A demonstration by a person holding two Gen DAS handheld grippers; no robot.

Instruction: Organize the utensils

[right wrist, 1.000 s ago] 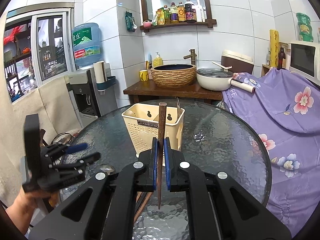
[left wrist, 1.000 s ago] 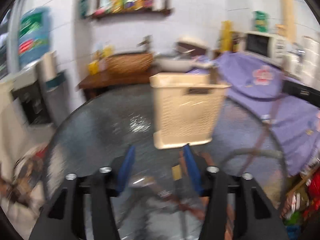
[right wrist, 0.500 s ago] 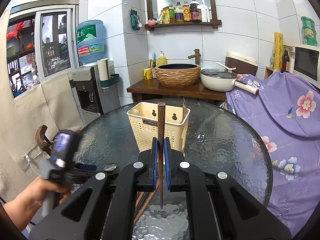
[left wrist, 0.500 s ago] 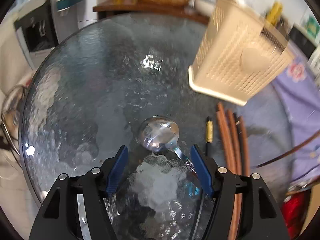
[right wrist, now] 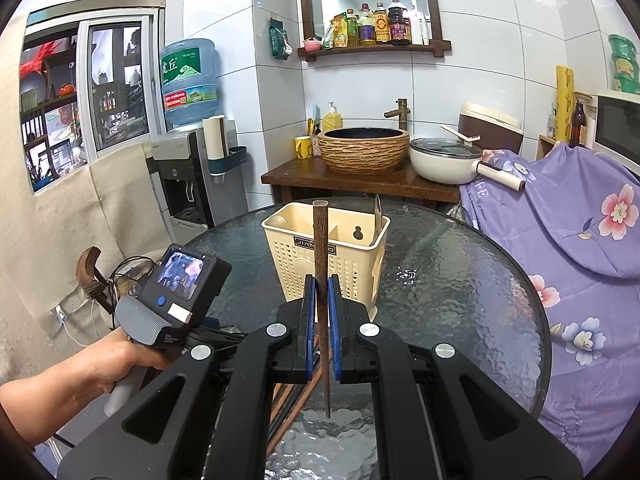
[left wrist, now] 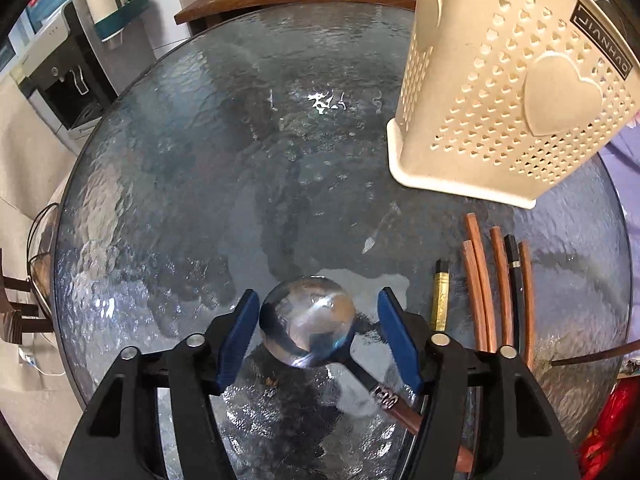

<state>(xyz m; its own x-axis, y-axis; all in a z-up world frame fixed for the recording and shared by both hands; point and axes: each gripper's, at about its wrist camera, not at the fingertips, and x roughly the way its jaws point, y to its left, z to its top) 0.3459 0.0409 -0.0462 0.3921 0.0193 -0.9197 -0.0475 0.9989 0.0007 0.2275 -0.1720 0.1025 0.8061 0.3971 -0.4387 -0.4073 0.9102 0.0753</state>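
A metal spoon [left wrist: 306, 326] with a dark handle lies on the round glass table [left wrist: 200, 160]. My left gripper [left wrist: 314, 312] is open, its blue fingers on either side of the spoon's bowl, just above the glass. Several brown and black chopsticks [left wrist: 496, 288] lie to the right of it. The cream utensil basket [left wrist: 500, 92] stands beyond them, and shows mid-table in the right wrist view [right wrist: 326, 256]. My right gripper [right wrist: 321, 294] is shut on one upright brown chopstick [right wrist: 321, 264], held above the table in front of the basket. A knife blade [right wrist: 377, 210] stands in the basket.
The table's rim [right wrist: 536, 344] curves close on the right, beside a purple flowered cloth [right wrist: 580, 220]. A wooden stand with a woven basin [right wrist: 364, 152] and a white pot [right wrist: 444, 160] is behind the table. A water dispenser [right wrist: 188, 160] stands at the left.
My left gripper has tipped down from facing the basket and lowered over the spoon, whose bowl now sits between the fingers. My right gripper holds the chopstick almost still.
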